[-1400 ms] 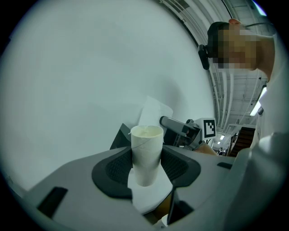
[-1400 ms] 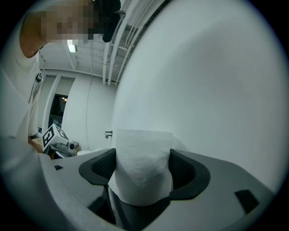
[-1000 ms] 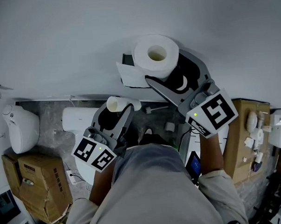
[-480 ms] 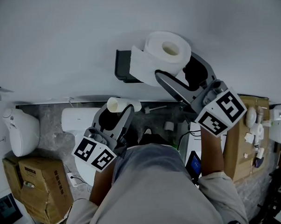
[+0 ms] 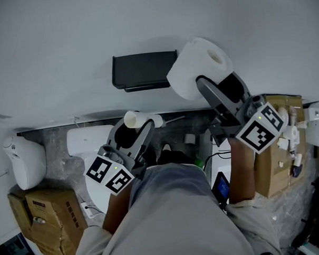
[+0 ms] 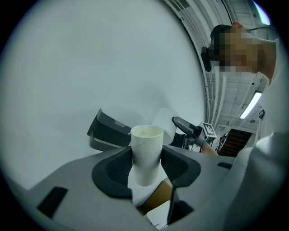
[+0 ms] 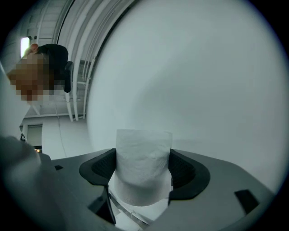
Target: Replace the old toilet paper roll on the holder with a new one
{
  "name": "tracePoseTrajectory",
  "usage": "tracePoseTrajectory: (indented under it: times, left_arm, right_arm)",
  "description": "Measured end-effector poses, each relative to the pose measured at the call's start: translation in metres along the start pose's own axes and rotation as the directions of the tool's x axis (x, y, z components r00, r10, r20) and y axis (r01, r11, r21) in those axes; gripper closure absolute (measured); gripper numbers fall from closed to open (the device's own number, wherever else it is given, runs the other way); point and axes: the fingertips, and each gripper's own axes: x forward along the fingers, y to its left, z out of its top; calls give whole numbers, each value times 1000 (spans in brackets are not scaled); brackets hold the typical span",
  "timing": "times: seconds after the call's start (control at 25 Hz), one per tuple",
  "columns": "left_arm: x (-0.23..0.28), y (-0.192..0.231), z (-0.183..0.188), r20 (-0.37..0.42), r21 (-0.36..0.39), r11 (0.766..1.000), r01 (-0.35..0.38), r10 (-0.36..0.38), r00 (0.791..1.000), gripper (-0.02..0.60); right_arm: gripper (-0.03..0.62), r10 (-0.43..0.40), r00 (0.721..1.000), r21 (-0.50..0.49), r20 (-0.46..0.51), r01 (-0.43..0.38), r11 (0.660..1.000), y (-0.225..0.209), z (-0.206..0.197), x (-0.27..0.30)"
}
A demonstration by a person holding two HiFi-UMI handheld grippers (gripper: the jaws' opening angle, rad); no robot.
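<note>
The holder point(image 5: 145, 71), a dark bracket on the wall, is showing only its top cover, which is hiding the spindle. The right gripper point(image 7: 143, 167) is pinching the new toilet paper roll point(image 5: 199, 67) just beside the holder's right end; the roll is looking white, full and soft. The left gripper point(image 6: 145, 168) is clamping the bare cardboard tube point(image 5: 133, 119) below the holder, the tube's lower end hiding between the pads.
</note>
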Motion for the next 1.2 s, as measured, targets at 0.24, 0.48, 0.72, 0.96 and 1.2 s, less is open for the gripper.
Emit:
tracePoseTrajectory:
  times: [0.24,0.48,0.72,0.96,1.2]
  left_arm:
    - [11,-10,-8,-27,-5,1000,30,-30,999,393]
    - [20,-12,-18,-56,-14,999,39,-39,998,393]
    - [22,-14,-21,-74,3,1000,24,-24,997,393]
    - [23,-13,-20,-77,28,1000,15,-12,997,393]
    - [20,-10,-20,-68,20,1000,4,-2,998,393]
  right_arm:
    - [227,-66,997,150,40,59,987,-29,-9,-26]
    - [227,-99,991,310,94,65,948,-56,-27,-34]
    - [227,-182,981,478,70,127,869,-84,-67,-28]
    - [229,-271,963,643,-4,210,736,-103,-113,-24]
    - [229,-330,944,790,-13,212,575,-111,-134,-15]
